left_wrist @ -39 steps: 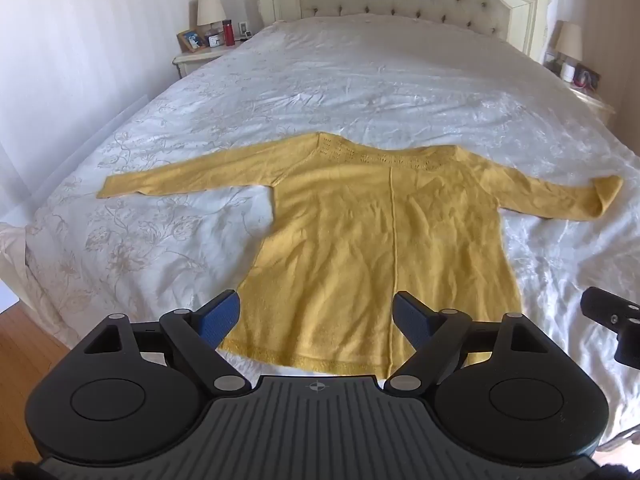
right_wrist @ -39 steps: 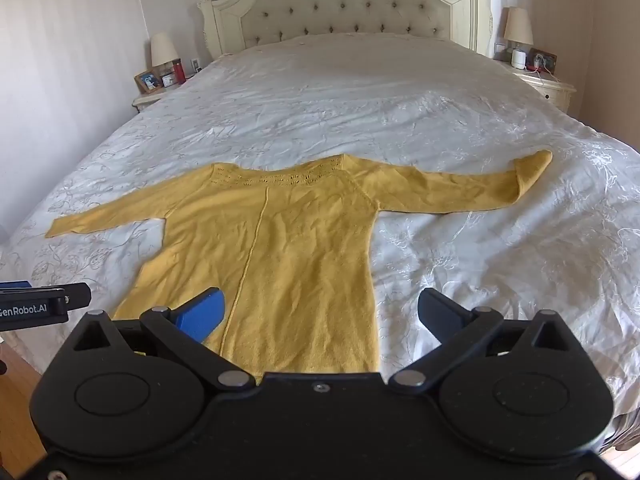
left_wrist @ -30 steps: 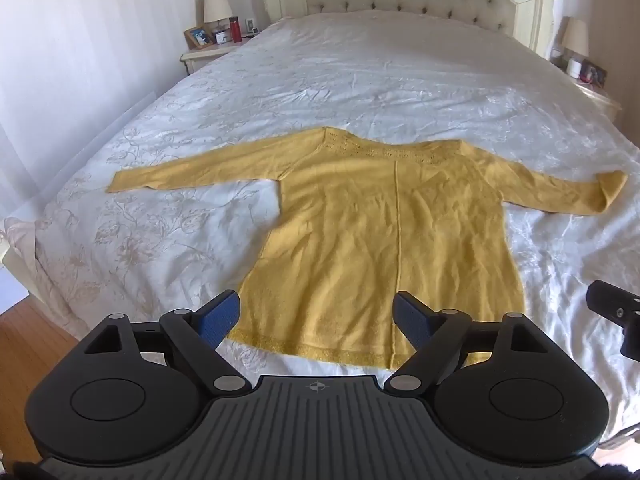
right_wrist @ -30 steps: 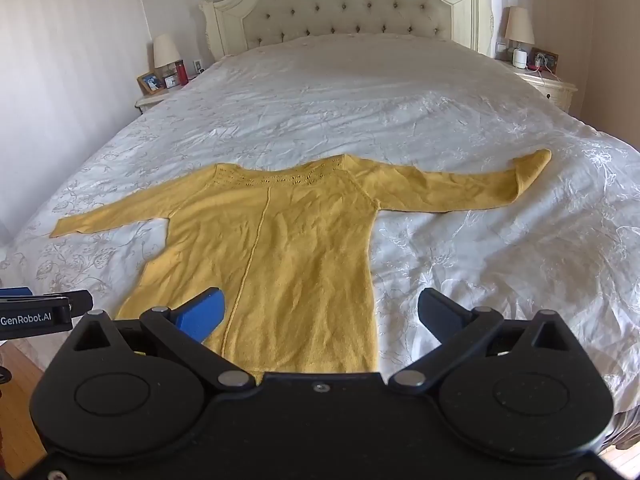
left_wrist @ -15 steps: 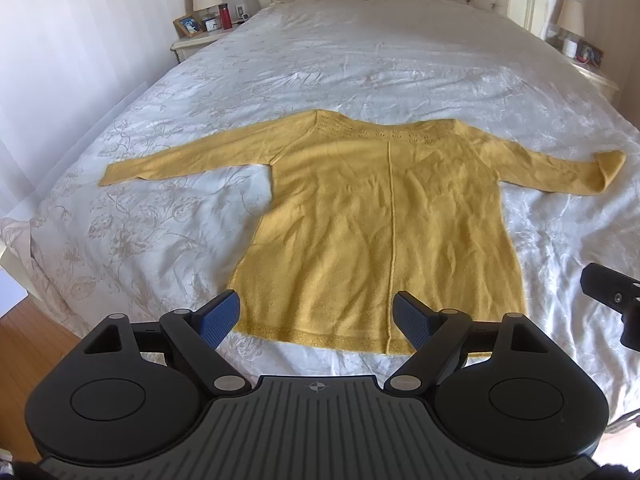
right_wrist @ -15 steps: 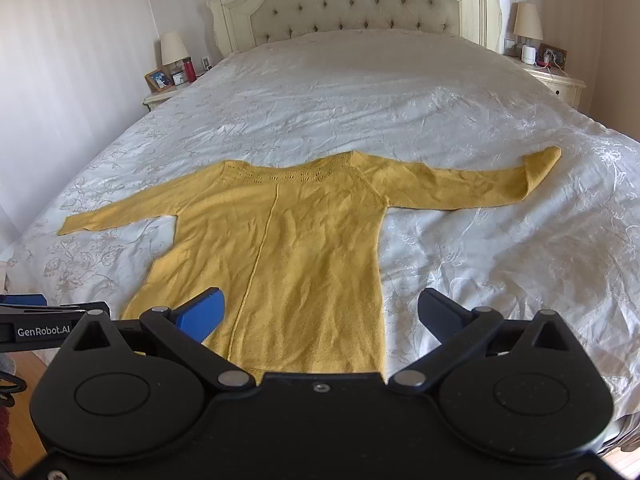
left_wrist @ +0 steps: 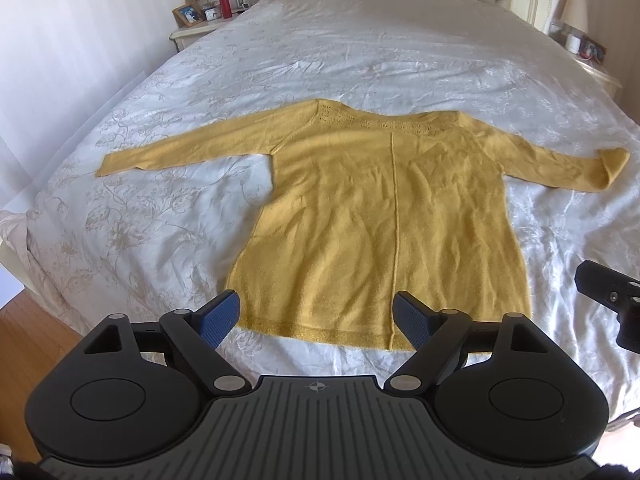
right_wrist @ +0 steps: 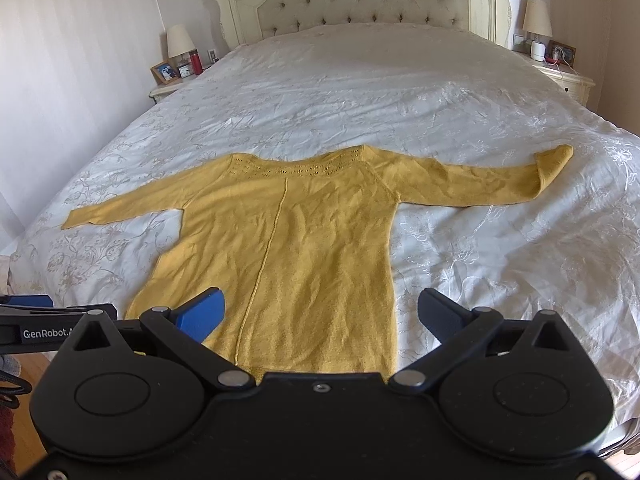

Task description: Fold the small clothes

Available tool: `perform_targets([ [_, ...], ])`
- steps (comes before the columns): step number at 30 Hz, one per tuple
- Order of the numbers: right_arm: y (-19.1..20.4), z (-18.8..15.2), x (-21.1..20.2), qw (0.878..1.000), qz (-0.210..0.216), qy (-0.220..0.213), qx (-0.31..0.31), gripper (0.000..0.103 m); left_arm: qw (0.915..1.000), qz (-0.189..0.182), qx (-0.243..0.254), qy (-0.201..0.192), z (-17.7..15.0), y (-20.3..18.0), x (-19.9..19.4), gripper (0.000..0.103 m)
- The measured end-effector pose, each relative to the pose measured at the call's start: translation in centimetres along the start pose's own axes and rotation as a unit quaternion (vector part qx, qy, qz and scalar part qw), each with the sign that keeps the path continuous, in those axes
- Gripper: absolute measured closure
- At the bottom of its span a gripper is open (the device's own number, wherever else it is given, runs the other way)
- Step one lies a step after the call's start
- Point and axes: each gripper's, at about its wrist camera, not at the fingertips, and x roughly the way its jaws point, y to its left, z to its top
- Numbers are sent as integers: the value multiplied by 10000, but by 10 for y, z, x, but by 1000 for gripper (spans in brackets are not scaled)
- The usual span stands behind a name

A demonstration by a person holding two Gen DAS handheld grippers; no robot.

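Note:
A yellow long-sleeved knit sweater (left_wrist: 384, 216) lies flat on the white bed, both sleeves spread out sideways, hem toward me. Its right sleeve cuff (left_wrist: 612, 166) is folded back on itself. It also shows in the right wrist view (right_wrist: 288, 248). My left gripper (left_wrist: 318, 318) is open and empty, held above the hem near the bed's foot. My right gripper (right_wrist: 320, 312) is open and empty, above the lower right part of the sweater. Each gripper shows at the edge of the other's view.
The white embroidered bedspread (left_wrist: 140, 216) covers a wide bed with a tufted headboard (right_wrist: 360, 0). Nightstands with lamps stand on the left (left_wrist: 200, 8) and right (right_wrist: 560, 68). Wooden floor (left_wrist: 24, 344) shows at the lower left.
Both grippers have moved slightly, the left tilting down toward the hem so the sweater shows higher in its view. Jaws stay open. The sweater has not moved.

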Motion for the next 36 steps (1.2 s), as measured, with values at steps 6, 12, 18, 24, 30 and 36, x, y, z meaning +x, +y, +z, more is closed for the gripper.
perform_targets([
  [6,5,1,1,10000,38,19,-50,1,10000,11,-18,39,0,3,1,19],
  [12,7,1,2,10000,41,30,-62,1,10000,11,-26,49,1,6,2,19],
  [18,7,1,1,10000,38,28,-63,1,10000,-4,-35,66,0,7,3,19],
  [24,7,1,1,10000,44,28,-59,1,10000,-9,-41,63,0,8,3,19],
  [30,12,0,3,10000,82,31,-48,1,9999,-64,-116,66,-2,12,2,19],
  [36,21,4,9,9999,145,76,-33,1,9996,-131,-224,100,4,20,6,19],
])
